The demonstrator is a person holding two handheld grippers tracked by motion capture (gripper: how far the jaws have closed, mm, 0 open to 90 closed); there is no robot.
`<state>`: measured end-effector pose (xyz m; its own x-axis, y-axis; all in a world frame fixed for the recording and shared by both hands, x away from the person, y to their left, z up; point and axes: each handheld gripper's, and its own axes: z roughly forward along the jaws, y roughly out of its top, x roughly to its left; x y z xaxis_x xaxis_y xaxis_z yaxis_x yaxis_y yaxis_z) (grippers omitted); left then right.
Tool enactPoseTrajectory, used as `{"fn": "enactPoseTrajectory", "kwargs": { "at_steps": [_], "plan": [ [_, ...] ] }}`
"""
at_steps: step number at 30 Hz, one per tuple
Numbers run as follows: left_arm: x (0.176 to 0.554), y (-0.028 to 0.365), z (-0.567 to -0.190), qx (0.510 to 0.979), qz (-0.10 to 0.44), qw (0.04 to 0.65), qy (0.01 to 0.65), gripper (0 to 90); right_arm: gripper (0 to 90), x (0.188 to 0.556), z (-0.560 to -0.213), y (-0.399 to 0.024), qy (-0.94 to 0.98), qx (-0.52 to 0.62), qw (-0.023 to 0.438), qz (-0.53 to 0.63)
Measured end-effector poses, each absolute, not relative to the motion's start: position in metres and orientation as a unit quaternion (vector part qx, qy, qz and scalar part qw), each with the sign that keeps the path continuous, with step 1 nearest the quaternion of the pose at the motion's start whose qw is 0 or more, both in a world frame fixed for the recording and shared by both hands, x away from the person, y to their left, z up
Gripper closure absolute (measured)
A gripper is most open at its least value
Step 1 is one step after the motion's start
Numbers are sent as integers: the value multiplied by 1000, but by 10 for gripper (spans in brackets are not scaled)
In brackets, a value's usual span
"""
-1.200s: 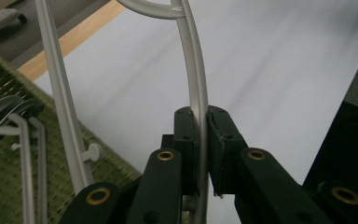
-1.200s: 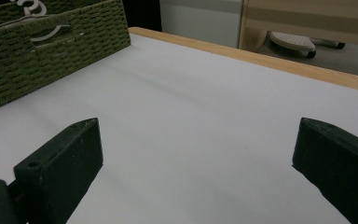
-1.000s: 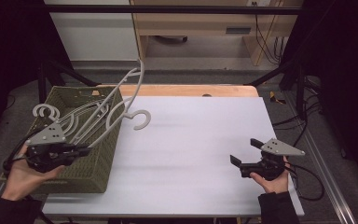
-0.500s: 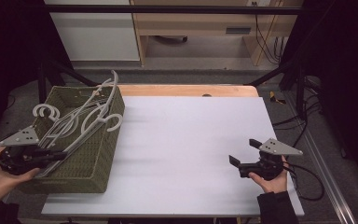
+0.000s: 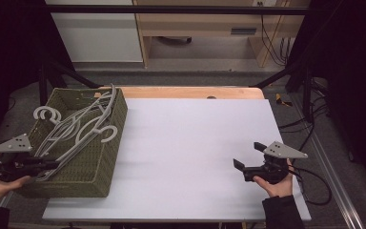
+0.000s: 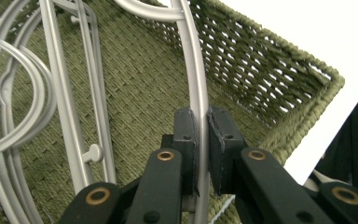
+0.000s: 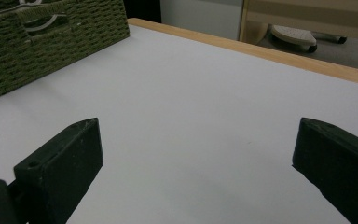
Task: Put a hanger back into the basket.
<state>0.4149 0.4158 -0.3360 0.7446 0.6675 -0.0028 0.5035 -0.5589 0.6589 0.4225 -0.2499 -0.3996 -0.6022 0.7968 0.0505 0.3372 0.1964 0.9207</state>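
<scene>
The grey hangers (image 5: 78,126) have come down over the last second: they were lifted high and leaning out over the white table (image 5: 190,152), and now they lie low inside the green woven basket (image 5: 106,164) at the table's left end, their hooks resting near its far rim. The left gripper (image 6: 200,140) has drawn back toward the basket's near left corner, its jaws still clamped on the curved bar of one hanger. My guess is that the bundle is being laid back into the basket, or re-settled there, with release the likely next step. The right gripper (image 5: 249,167) has hardly stirred; it sits low over the table's right side, jaws spread wide apart with nothing between them. I can read no brand, label or writing on the basket, hangers or grippers.
</scene>
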Motion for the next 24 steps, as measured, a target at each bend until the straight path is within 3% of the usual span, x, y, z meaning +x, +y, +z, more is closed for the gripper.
{"fn": "enactPoseTrajectory", "kwargs": {
  "at_steps": [14,24],
  "plan": [
    [422,431,-328,881,118,317,330,820,18,423,-400,-250,740,383,229,503],
    [426,443,-353,879,123,284,364,801,18,422,-400,-249,740,384,228,503]
  ]
}}
